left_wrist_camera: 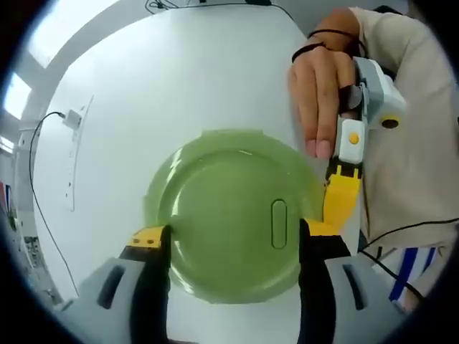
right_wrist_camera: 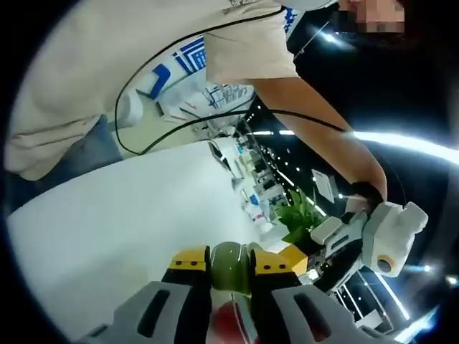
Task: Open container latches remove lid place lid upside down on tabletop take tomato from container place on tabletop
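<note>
left gripper view: one green lid between wide left claw; right claw pinches latch.

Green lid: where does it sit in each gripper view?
Left gripper view: green lid lies flat, centre-low, between the left claw jaws.
Right gripper view: its edge shows bottom-centre, pinched by the right claw.
Shared landmark: white tabletop.

White tabletop carries green round container.
</note>
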`<state>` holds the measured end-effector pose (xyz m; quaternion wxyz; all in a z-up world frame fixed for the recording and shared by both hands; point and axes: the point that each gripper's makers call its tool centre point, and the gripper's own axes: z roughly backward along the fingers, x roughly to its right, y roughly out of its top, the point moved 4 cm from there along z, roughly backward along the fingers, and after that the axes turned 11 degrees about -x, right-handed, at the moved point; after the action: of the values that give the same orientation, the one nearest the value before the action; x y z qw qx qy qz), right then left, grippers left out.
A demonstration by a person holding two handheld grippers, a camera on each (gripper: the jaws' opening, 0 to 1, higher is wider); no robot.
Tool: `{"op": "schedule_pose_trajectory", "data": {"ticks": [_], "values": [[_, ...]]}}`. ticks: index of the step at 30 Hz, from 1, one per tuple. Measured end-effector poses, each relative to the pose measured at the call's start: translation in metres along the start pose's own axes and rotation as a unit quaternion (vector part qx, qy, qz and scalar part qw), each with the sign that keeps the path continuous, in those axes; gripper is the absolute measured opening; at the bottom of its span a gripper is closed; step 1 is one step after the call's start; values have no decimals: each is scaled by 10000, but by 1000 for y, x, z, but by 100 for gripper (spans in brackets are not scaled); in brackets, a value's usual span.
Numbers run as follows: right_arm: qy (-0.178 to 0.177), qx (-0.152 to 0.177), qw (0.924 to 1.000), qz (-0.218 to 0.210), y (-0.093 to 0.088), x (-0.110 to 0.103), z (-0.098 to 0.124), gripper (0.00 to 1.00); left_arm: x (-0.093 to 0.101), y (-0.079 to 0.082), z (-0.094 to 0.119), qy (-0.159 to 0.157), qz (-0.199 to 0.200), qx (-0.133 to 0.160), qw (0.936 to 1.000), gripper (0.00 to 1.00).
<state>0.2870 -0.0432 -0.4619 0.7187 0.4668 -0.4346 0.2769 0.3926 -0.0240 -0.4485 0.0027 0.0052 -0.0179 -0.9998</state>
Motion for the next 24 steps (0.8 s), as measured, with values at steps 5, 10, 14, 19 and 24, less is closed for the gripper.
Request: {"op": "schedule_pose_trajectory", "data": {"ticks": [5,10,14,19,24], "values": [[66,-109,9999,-73,1,0,0,16,0,0,0,-3,0,3,10000,64],[78,-106,9999,-73,6,4,3,23,0,0,0,-2,14,25,10000,64],[59,-55,9999,-68,16,8,4,26,0,0,0,0,28,47,10000,64],[74,-85,9999,-19,24,13,9,25,0,-1,0,2,26,71,10000,64],[-139,-3,9997,-224,34,29,16,25,0,-2,1,4,20,122,9999,64]]}}
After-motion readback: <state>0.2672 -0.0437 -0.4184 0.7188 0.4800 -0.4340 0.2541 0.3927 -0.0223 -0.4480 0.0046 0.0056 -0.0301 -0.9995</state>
